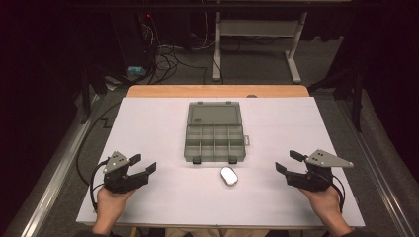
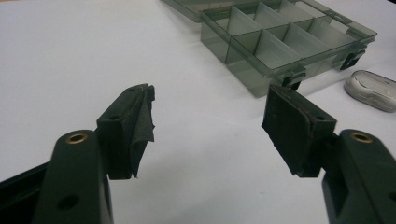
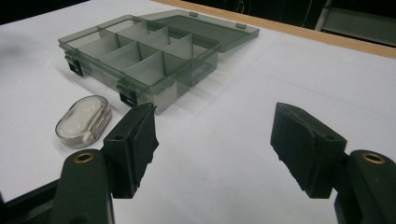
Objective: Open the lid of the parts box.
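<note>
A person is holding the left gripper (image 1: 144,165) and the right gripper (image 1: 288,161) low over the white table (image 1: 148,128), both with jaws standing wide apart and gripping nothing. Between them, slightly nearer the right one, a small clear capsule-shaped case (image 1: 229,176) is lying just short of the open smoky compartment box (image 1: 215,138), whose lid is lying flat beyond it. I would guess the case is meant for a compartment; the nearer gripper should be straddling its narrow waist and closing gently, since the smooth shell could be squirting loose. Beyond the table's wooden far edge the room is dark, with cables (image 1: 168,57) trailing across the floor by a desk frame (image 1: 257,34).
</note>
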Available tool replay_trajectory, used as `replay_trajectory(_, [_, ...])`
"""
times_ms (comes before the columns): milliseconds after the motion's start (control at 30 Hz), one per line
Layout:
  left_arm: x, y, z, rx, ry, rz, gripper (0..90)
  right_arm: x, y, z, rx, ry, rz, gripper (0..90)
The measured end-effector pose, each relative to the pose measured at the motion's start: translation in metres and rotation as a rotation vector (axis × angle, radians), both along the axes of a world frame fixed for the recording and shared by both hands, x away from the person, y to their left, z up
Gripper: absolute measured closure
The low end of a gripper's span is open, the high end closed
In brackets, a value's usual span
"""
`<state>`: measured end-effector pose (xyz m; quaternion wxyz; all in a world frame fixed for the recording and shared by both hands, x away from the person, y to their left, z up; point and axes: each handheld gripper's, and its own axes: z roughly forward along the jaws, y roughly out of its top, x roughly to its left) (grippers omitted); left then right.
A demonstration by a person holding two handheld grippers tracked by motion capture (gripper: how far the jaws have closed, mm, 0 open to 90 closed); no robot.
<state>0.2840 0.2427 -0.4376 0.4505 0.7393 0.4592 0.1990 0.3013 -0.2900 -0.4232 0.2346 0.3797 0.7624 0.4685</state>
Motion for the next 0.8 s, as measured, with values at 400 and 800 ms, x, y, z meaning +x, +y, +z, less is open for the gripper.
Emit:
replay_trajectory(400, [-0.019, 0.002, -0.011, -0.011, -0.037, 0.058, 33.4, -0.031, -0.033, -0.026, 0.106, -0.018, -0.075, 29.7])
replay_trajectory(800, [-0.018, 0.006, -0.019, -0.039, -0.010, 0.056, 33.4, -0.041, -0.050, -0.034, 0.157, -0.005, -0.153, 28.9])
